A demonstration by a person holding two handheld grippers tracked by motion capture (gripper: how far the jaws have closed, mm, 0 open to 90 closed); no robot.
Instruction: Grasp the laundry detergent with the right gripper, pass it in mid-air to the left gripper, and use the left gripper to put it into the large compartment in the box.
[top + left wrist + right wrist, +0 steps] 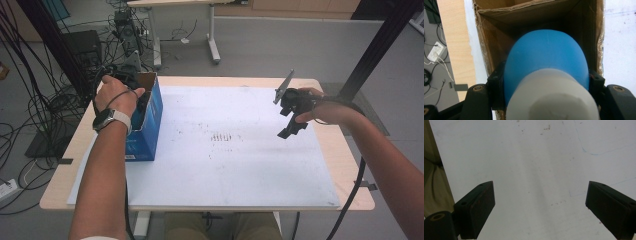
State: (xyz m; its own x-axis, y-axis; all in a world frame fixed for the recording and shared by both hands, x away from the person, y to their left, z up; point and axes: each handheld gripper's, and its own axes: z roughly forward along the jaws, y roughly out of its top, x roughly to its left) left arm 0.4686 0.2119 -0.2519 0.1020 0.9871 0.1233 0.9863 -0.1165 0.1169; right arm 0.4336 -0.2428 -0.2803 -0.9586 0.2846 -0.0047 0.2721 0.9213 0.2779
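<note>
Left claw (546, 100) is clamped on a blue, round-ended plastic object with a white cylindrical neck (546, 67); the black jaws press its two sides. Its long axis runs along the claw's own line, white end toward the camera, blue dome pointing down into the open brown cardboard box with blue printed sides (146, 120). In the left gripper view the dome sits inside the box mouth, between the cardboard walls (I cannot tell whether it touches the bottom).

From the high view, my left hand (116, 97) hangs over the box at the left edge of the white sheet covering the table (240, 170). The box stands upright at that edge.

Right claw (540, 207) has its jaws wide apart, with nothing between them, over bare white sheet. The high view puts it well apart from the box, at the far right.

My read: whatever comes next turns on the left hand alone, since the object lies straight ahead of that claw and within the box.
</note>
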